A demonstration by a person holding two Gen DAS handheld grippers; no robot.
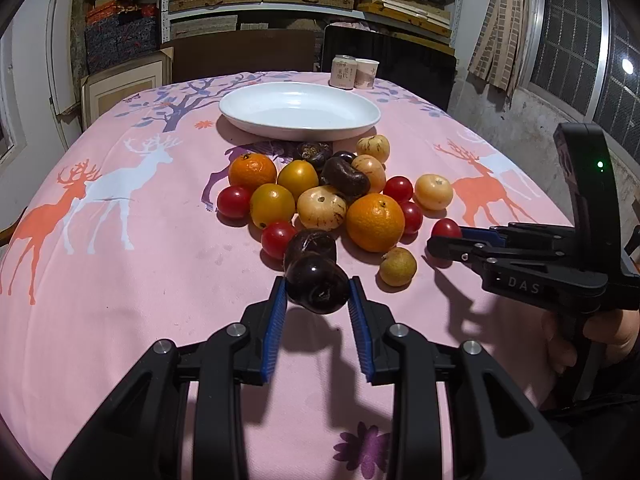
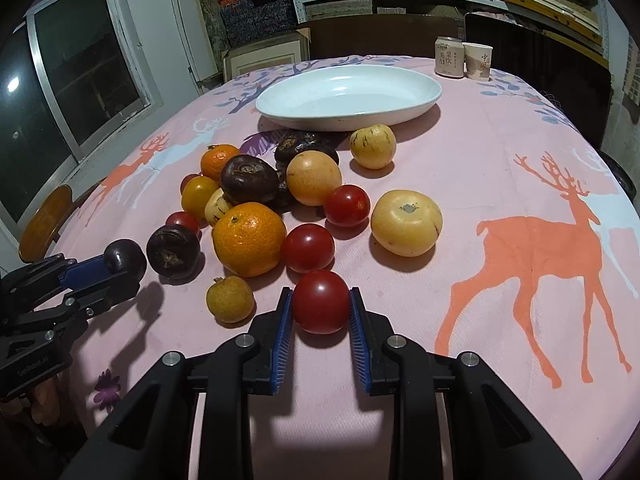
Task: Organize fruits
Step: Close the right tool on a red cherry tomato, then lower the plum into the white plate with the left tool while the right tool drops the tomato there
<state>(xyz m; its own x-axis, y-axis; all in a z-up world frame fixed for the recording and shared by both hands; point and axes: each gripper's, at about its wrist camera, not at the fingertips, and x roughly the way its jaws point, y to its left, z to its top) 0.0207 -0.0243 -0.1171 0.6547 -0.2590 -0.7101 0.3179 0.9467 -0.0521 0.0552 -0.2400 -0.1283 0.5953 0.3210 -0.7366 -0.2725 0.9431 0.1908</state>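
Left gripper [image 1: 318, 286] is clamped on a dark purple fruit [image 1: 316, 286], lower centre of the left wrist view, blue pads pressing both sides. Its shadow falls on the cloth below it, so it looks lifted clear of the tablecloth [image 1: 160, 280]. A second dark fruit [image 1: 310, 242] sits just behind it, touching or nearly so; can't tell which.

Right gripper [image 2: 320, 302] is closed on a red tomato [image 2: 320, 302], lower centre of the right wrist view, pads tight on either side. Tomato appears to rest on the cloth or just above it.

Rest of the pile lies mid-frame in both views: an orange [image 2: 249, 238], more tomatoes, yellow and pale striped fruits, dark ones. White oval dish [image 1: 300, 110] sits beyond the pile, upper centre, nothing in it. A can [image 1: 343, 72] and a paper cup [image 1: 366, 73] stand behind the dish.

View differences:
- Left wrist view shows the right gripper side-on at right edge, tomato at its tip, plus the hand [image 1: 592, 340] on its handle at lower right.
- Right wrist view shows the left gripper at lower left edge with the dark fruit in its tips, and a small tan fruit [image 2: 230, 299] just left of the right gripper's near finger.

Both grippers angle down toward the table.
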